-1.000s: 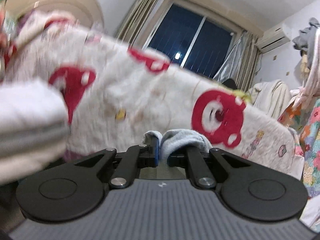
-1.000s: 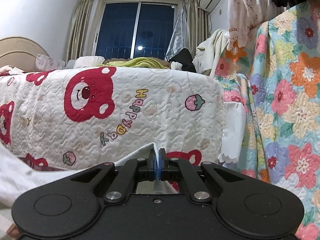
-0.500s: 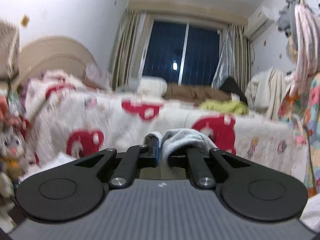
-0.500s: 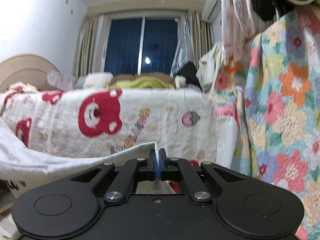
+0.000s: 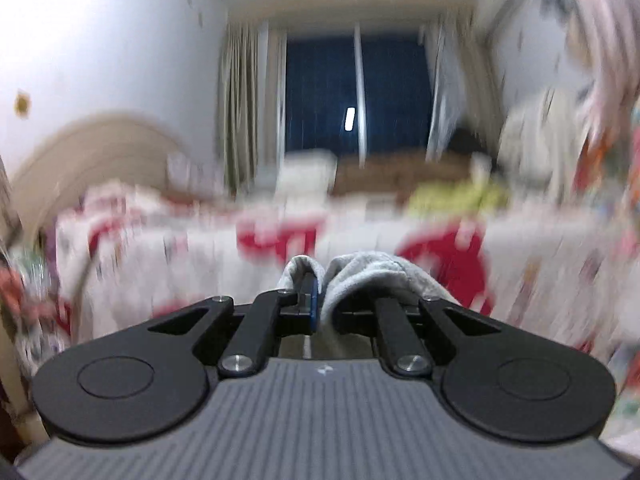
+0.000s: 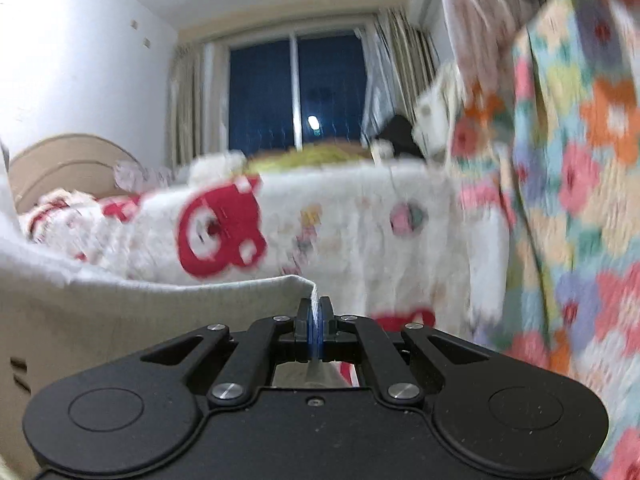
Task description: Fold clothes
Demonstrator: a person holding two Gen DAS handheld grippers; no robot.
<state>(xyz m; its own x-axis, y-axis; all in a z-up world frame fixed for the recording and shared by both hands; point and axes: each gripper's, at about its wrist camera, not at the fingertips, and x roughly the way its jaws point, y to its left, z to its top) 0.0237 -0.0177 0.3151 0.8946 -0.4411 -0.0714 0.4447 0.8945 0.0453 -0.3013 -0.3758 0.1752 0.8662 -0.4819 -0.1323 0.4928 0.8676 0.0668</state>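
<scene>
A white-grey garment [image 6: 120, 312] hangs stretched between both grippers. In the right wrist view its top edge runs from the far left to my right gripper [image 6: 316, 316], which is shut on a thin corner of it. In the left wrist view my left gripper [image 5: 320, 300] is shut on a bunched grey fold of the same garment [image 5: 360, 276], which spills over the right finger and hides it. The rest of the cloth falls below both views.
A bed with a white quilt printed with red bears [image 6: 320, 232] stands straight ahead, piled clothes [image 5: 452, 196] on top. A floral quilt [image 6: 568, 180] hangs close on the right. A tan headboard [image 5: 92, 148] and dark window [image 5: 352, 100] lie beyond.
Both grippers have risen with the garment held, so the bed sits lower in view. The cloth edge now stretches higher and tauter to the left of the right gripper.
</scene>
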